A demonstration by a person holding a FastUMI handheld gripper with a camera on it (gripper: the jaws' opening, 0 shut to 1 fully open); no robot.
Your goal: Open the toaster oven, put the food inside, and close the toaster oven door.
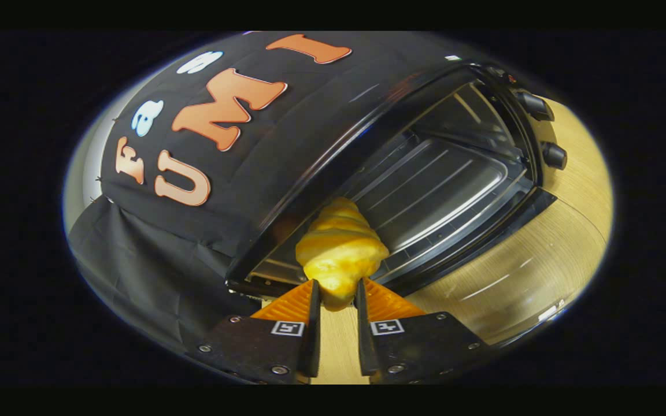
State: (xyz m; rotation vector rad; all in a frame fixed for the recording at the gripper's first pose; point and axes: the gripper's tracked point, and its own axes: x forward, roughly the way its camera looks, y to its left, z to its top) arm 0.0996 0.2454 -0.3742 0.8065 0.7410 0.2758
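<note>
At lower centre of the frame, the gripper [337, 297] pinches a golden, ridged croissant [341, 254] between both fingers, at the mouth of the black metal toaster oven [454, 167]. Door [483, 231] already down. Remaining, by my estimate: place the food on the wire rack [443, 185], release, close the door.

Your gripper [337, 294] pinches a croissant [341, 249] with a glossy, flaky-looking golden crust at lower centre. Behind it, right of centre, the toaster oven [425, 173] shows shiny brushed metal inside and glossy black trim. The table [518, 271] at lower right is smooth, pale wood-grain.
</note>
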